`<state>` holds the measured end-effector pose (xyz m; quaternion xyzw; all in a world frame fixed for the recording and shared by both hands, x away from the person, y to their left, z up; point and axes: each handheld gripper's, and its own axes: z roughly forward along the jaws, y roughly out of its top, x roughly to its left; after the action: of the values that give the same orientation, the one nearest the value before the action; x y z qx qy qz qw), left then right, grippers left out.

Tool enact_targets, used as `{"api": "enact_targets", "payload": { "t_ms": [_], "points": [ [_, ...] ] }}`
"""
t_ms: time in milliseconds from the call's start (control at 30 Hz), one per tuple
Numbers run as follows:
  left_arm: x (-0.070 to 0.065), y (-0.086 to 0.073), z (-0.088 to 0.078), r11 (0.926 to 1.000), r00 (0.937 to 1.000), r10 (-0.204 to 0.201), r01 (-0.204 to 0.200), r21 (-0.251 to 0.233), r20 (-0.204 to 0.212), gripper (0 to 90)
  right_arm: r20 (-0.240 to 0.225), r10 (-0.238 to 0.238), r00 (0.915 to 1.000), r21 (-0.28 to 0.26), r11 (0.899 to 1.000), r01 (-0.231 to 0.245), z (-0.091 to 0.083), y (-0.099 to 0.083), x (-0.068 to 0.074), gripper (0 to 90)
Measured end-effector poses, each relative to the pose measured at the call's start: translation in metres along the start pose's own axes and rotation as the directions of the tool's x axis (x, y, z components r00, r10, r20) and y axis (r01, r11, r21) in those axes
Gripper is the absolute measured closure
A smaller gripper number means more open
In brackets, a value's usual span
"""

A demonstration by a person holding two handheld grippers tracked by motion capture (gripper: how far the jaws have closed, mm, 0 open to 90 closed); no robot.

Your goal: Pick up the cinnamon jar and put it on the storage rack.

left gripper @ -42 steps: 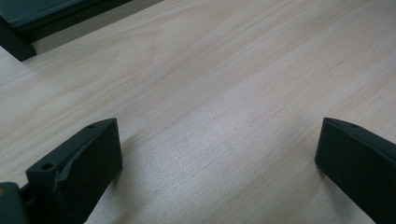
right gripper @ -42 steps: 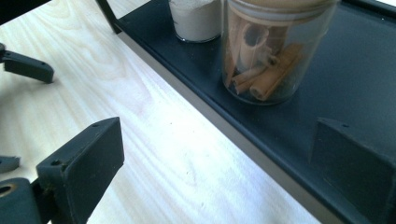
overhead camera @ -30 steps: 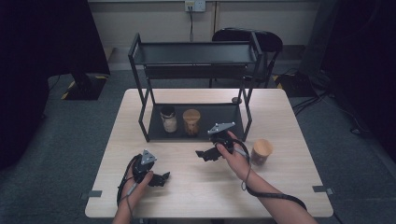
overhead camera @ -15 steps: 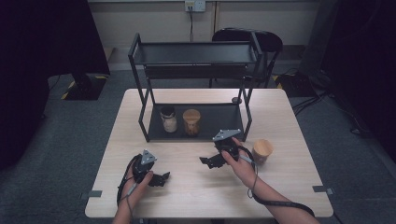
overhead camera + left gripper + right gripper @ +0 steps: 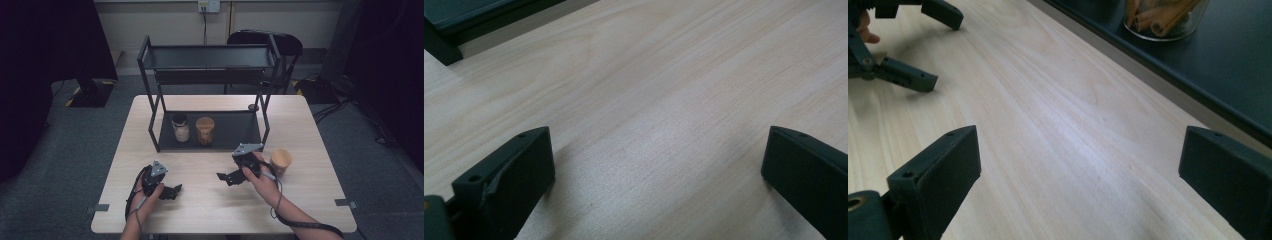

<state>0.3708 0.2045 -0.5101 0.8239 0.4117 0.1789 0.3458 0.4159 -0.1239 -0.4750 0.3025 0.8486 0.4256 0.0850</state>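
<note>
My left gripper [image 5: 172, 191] rests low on the wooden table [image 5: 210, 210] near its front left. Its jaws stand wide open with bare wood between them [image 5: 656, 165]. My right gripper [image 5: 226, 177] is held in front of the black rack [image 5: 210, 55], also open and empty [image 5: 1080, 165], pointing left towards the left gripper [image 5: 898, 55]. On the rack's bottom shelf [image 5: 235, 127] stand a dark-lidded jar [image 5: 180, 128] and a brown-lidded jar [image 5: 205, 130]. A glass jar of brown sticks [image 5: 1168, 17] stands on that shelf ahead of the right gripper.
A tan cup [image 5: 281, 161] stands on the table just right of my right hand. The rack's upper shelf [image 5: 210, 57] overhangs the back half of the table. A dark chair [image 5: 270, 42] stands behind it. The rack's base corner [image 5: 441, 42] lies far left.
My right gripper has drawn back from the rack towards the table's near edge and slightly right. The left gripper has stayed put.
</note>
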Motion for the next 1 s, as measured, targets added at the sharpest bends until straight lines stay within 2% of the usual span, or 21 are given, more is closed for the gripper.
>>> {"api": "enact_targets", "payload": {
  "t_ms": [467,600,1000],
  "points": [
    [0.0,0.0,0.0,1.0,1.0,0.0,0.0,0.0,0.0,0.1,-0.033,0.025,0.9991,-0.019,0.999,-0.026,-0.019,-0.02,-0.005,2.0],
    [0.0,0.0,0.0,1.0,1.0,-0.002,0.002,0.0,0.0,0.2,-0.027,-0.002,0.9996,-0.01,1.0,0.001,-0.023,-0.024,-0.004,2.0],
    [0.0,0.0,0.0,1.0,1.0,0.0,0.0,0.0,0.0,0.2,-0.084,0.009,0.9965,0.001,1.0,-0.009,-0.036,-0.034,-0.007,2.0]
  ]
}}
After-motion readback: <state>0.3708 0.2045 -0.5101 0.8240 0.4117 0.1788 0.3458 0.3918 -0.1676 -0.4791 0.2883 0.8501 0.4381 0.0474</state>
